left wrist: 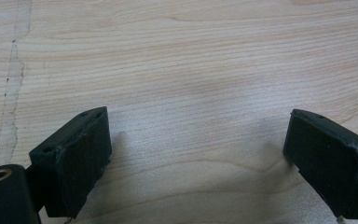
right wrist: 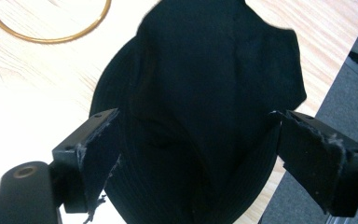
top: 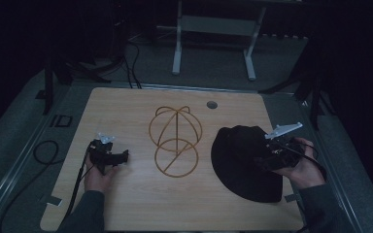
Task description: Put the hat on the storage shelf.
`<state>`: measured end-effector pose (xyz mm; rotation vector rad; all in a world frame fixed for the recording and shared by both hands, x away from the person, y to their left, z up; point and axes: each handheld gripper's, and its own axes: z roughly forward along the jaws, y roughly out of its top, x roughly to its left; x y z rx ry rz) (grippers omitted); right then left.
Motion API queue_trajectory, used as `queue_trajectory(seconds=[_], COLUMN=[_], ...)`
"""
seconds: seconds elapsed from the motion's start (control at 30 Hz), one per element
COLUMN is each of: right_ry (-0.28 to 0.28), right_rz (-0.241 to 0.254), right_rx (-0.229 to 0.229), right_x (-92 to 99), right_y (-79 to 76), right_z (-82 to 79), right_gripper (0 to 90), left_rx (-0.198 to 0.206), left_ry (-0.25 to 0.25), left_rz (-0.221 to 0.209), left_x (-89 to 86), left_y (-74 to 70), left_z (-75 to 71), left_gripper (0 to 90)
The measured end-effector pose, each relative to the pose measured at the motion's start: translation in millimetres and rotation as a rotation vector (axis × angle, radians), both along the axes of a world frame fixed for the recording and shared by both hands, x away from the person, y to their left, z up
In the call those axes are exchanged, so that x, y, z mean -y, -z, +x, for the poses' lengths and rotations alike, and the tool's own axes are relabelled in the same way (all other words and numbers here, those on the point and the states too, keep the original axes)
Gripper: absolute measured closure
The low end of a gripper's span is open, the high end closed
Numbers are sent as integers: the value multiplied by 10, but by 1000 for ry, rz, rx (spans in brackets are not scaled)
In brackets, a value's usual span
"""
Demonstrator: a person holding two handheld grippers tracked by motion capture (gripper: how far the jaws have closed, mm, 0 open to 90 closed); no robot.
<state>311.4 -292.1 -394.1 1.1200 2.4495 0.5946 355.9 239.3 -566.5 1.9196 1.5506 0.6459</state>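
the black hat lies at the table's 3 o'clock, long axis running 11 to 5 o'clock, crown toward the wire hat stand. no readable writing. right gripper released, jaws spread over the hat; left gripper released above bare wood.

- One black hat on the table — it lies right under the right gripper, spreading out ahead of its jaws.
- One gold wire stand, off to that gripper's left, between the two grippers.
- Two grippers in all; the left gripper sits well apart from the hat.
- One wooden table beneath both.
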Motion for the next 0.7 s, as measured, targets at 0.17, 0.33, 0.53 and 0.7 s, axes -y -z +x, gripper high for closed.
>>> queue_trajectory(seconds=[0.17, 0.33, 0.53, 0.7], right_ry=[33, 54, 47, 48], right_rz=[6, 9, -11, -19], right_rx=[-36, -96, -143, -183], right_x=[73, 130, 143, 144], right_y=[103, 242, 375, 476], right_z=[39, 78, 118, 160], right_gripper=[119, 113, 158, 224], left_rx=[0, 0, 0, 0], left_ry=[0, 0, 0, 0], left_rz=[0, 0, 0, 0], left_x=[0, 0, 0, 0], left_y=[0, 0, 0, 0], left_z=[0, 0, 0, 0], left_gripper=[78, 78, 78, 78])
